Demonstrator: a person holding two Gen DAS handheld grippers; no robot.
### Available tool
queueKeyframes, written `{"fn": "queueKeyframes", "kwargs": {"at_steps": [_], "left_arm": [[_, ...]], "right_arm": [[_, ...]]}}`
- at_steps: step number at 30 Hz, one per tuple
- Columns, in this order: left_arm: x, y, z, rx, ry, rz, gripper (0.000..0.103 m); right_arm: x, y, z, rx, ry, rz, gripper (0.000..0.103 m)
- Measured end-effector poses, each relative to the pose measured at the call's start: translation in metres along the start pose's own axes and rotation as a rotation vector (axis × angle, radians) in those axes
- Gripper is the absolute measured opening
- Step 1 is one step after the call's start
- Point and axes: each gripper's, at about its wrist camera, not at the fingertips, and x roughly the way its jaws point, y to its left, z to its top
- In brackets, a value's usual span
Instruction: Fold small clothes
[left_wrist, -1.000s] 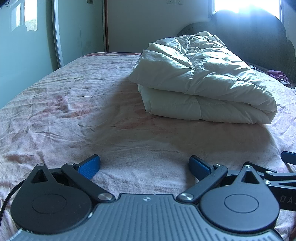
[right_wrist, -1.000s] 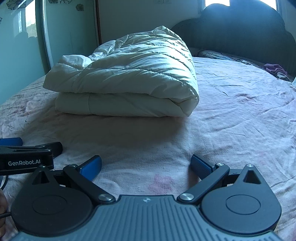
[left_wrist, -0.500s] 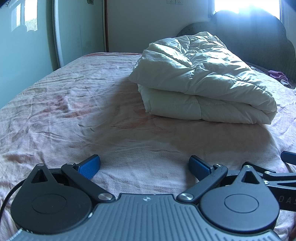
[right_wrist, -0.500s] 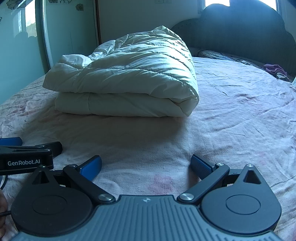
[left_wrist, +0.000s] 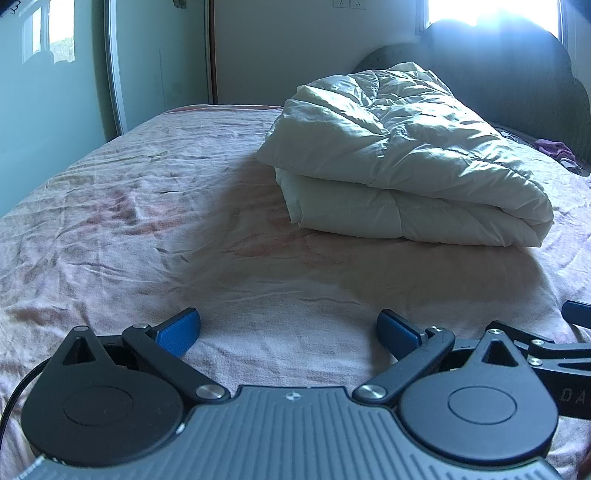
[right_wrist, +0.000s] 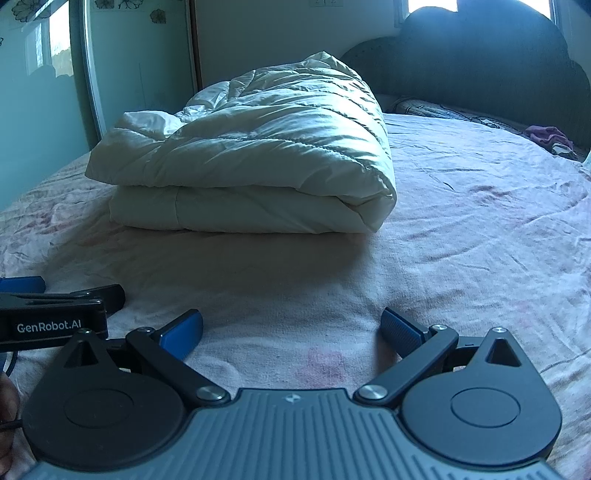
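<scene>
Both grippers rest low over a pink bedsheet (left_wrist: 147, 229) (right_wrist: 480, 229), side by side. My left gripper (left_wrist: 288, 328) is open, its blue pads wide apart with only sheet between them. My right gripper (right_wrist: 291, 326) is open too, likewise holding nothing. A small purple garment (left_wrist: 554, 147) (right_wrist: 546, 134) lies crumpled far off by the dark headboard, well beyond either gripper. The right gripper's side shows at the right edge of the left wrist view, and the left gripper's side at the left edge of the right wrist view.
A folded white duvet (left_wrist: 402, 158) (right_wrist: 255, 166) sits on the bed ahead, between the grippers and the headboard (right_wrist: 480, 62). A patterned pillow (right_wrist: 436, 110) lies at the bed's head. A mirrored wardrobe door (left_wrist: 55, 74) stands to the left.
</scene>
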Motion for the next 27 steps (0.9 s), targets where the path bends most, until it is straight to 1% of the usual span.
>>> {"fn": "queueKeyframes", "kwargs": {"at_steps": [8,9,12,13,16,27], "left_arm": [[0.000,0.001,0.000,-0.007,0.001,-0.005,0.103],[0.000,0.001,0.000,-0.008,0.001,-0.005,0.103],[0.000,0.001,0.000,-0.007,0.001,-0.003,0.103],[0.000,0.001,0.000,-0.006,0.001,-0.003,0.103],[0.000,0.001,0.000,-0.007,0.001,-0.004,0.103],[0.000,0.001,0.000,-0.006,0.001,-0.004,0.103]], "right_arm": [[-0.003,-0.003,0.000,0.019,-0.009,0.002,0.103],[-0.004,-0.003,0.000,0.025,-0.014,-0.008,0.103],[-0.012,-0.004,-0.001,0.062,-0.060,-0.073,0.103],[-0.012,-0.004,0.000,0.066,-0.060,-0.088,0.103],[-0.005,-0.005,0.001,0.063,-0.019,-0.099,0.103],[0.000,-0.001,0.001,0.032,0.004,-0.119,0.103]]}}
